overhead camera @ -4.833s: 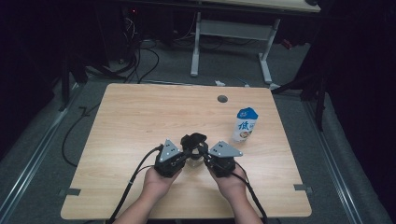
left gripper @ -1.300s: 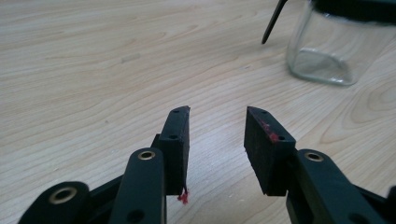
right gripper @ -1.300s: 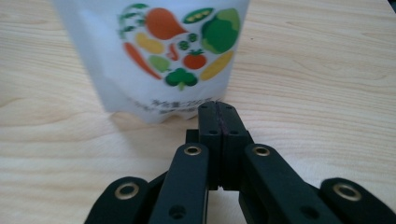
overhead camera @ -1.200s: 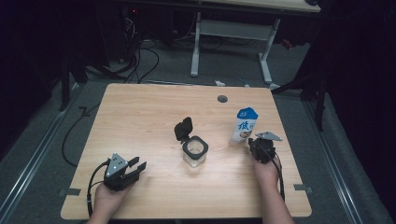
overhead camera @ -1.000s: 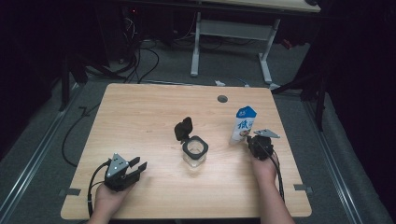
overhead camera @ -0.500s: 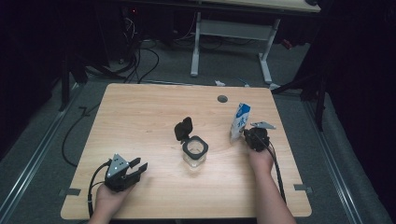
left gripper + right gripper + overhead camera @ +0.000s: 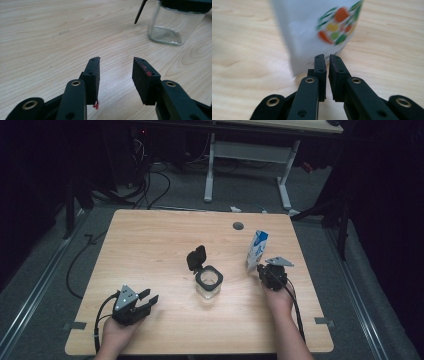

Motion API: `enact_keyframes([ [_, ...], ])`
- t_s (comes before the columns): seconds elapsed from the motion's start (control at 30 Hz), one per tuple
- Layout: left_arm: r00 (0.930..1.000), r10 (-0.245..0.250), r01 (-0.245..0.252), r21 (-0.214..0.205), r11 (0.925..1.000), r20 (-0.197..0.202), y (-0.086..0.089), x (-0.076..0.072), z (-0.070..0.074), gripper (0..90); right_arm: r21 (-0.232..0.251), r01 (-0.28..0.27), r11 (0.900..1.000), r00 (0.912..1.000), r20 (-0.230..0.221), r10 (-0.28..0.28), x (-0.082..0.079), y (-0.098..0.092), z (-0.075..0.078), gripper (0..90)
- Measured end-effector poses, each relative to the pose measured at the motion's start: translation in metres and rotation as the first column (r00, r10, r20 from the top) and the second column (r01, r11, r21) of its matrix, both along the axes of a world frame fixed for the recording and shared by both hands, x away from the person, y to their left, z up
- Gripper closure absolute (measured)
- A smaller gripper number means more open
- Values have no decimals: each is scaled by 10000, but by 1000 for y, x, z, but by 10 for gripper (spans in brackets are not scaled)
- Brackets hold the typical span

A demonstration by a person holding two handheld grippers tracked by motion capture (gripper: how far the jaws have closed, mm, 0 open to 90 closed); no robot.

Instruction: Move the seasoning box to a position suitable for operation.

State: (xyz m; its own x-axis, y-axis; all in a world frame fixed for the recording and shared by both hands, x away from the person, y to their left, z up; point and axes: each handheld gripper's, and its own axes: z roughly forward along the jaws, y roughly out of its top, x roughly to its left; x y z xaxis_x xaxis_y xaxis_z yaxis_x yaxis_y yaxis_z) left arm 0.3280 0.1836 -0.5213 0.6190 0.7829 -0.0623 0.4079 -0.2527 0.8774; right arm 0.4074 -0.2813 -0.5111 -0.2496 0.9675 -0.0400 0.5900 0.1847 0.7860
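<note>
My right claw (image 7: 262, 270), jaws just opening, nothing between, meets the tilted pouch (image 7: 257, 250). Next: spread wider, grip it. Left claw (image 7: 149, 300) waits spread.

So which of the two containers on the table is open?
The glass jar at the table's middle: its black lid is flipped back. The milk carton looks closed.

The jar (image 7: 208, 283) stands left of the carton (image 7: 256, 250), on the table (image 7: 150, 240).

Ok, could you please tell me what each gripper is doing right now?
Left gripper: open, empty.
Right gripper: just been opening, narrow gap, nothing between; carton just beyond.
</note>
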Motion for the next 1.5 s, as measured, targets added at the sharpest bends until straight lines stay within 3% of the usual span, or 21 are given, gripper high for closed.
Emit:
enact_keyframes([
  [0.27,10000,-13,13,-100,9999,-17,0,1,0,571,-27,-455,9990,9990,-16,455,-21,18,0,763],
  [0.6,10000,-43,43,-189,9998,3,2,0,0,563,-57,-125,9999,9996,240,126,-12,31,9,728],
  [0.73,10000,-23,23,-204,9998,4,3,0,-1,563,-30,-38,10000,9997,222,39,-6,34,10,756],
  [0.93,10000,-22,22,-212,9998,5,3,0,-1,562,-98,158,9998,9996,236,-156,-4,34,9,894],
  [1.27,10000,-26,26,-196,9998,3,3,0,-1,562,-490,162,9987,9996,238,-151,-7,32,10,900],
  [1.5,10000,-13,14,-196,9998,7,3,0,-2,562,-379,286,9989,9991,328,-273,-14,20,9,900],
])
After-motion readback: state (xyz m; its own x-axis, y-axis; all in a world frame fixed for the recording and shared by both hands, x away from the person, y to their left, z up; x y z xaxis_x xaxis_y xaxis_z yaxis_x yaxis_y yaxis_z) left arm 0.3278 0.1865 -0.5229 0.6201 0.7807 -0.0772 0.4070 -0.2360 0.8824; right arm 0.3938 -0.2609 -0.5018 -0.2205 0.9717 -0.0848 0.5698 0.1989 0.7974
